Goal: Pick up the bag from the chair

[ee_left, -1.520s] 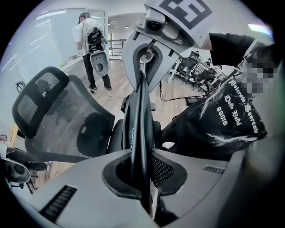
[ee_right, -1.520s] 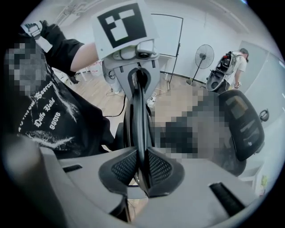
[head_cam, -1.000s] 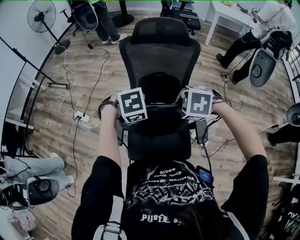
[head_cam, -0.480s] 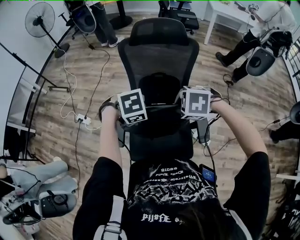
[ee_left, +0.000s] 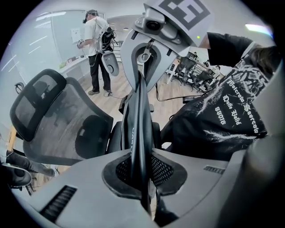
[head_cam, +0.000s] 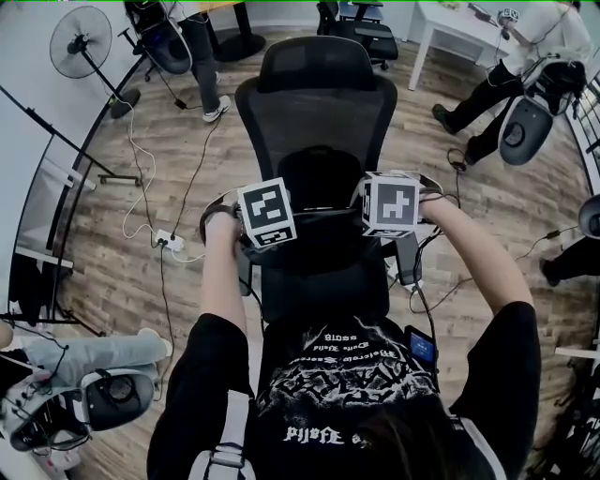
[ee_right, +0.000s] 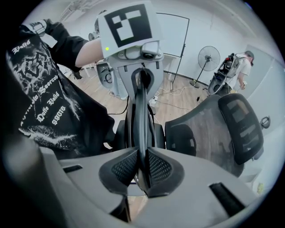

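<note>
Holding a black bag stretched between two handheld tools, a person stands at 6 o'clock of a mesh office chair. The bag hangs edge-on over the seat, and no view settles whether it clears the cushion.

The left gripper has its jaws pressed together on one end of the bag. The right gripper is clamped the same way on the other end, so the two tools face each other across it.

Both forearms reach forward nearly parallel, elbows bent. The left hand and the right hand are level, with the marker cubes turned upward.

Bare wood floor lies open at 3 o'clock of the chair. At 9 o'clock a power strip and loose cables cross the boards, a fan stands at 10 o'clock and a white table at 1 o'clock. Bystanders occupy 11 o'clock and 2 o'clock, well apart from the chair.

Against half a second ago, the grippers and the bag have barely shifted — only the bystander at 11 o'clock has stepped, and a person's legs at 8 o'clock have moved.
</note>
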{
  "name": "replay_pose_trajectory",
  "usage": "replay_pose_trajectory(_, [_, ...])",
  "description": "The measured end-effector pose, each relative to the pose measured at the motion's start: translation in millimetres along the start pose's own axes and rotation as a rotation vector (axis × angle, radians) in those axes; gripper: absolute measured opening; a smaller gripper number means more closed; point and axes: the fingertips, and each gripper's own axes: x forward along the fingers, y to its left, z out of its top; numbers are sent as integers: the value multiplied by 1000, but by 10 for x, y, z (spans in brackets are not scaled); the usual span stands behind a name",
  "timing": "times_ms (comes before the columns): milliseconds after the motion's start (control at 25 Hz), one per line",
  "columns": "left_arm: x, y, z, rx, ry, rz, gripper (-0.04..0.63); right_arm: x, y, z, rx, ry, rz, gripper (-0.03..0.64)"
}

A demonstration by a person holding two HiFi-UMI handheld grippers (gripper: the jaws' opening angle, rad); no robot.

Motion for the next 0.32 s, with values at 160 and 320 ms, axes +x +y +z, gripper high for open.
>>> replay_pose_trajectory(160, [53, -92, -27, -7, -17, -13, 25, 24, 89, 4, -6, 10, 2, 44])
replay_pose_trajectory(320, [75, -149, -13, -7, -26, -16, 25, 27, 148, -22, 2, 19, 7, 46])
